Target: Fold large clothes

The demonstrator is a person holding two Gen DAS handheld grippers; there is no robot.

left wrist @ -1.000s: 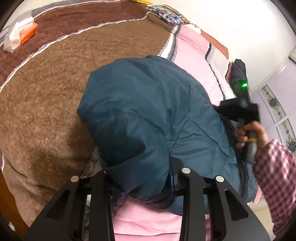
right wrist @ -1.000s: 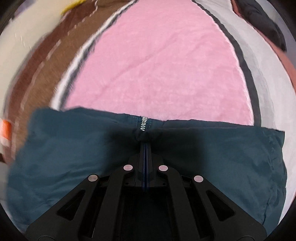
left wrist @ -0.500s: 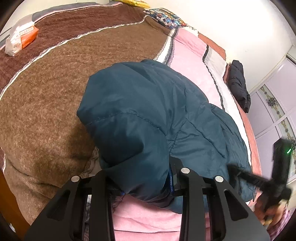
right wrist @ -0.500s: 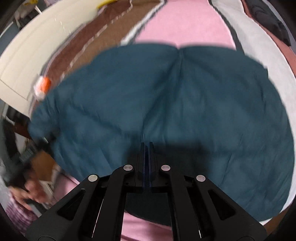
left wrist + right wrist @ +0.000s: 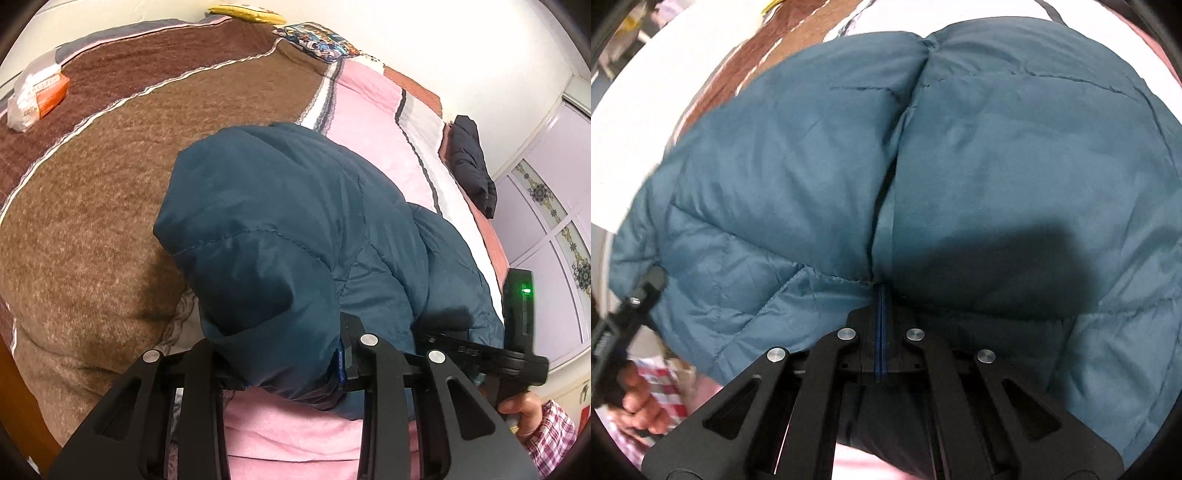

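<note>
Ahead of you, the fuzzy brown blanket with white trim [image 5: 92,206] spreads across the bed beside a pink fleece blanket [image 5: 373,125]. Far left lies a white-and-orange plastic packet [image 5: 37,96] — up top, a colourful patterned cushion [image 5: 317,40] and a yellow item [image 5: 247,14]. Right edge — a black bundled garment [image 5: 471,162].

Teal quilted puffer jacket [image 5: 295,236] lies bunched, folded over, on the bed.
</note>
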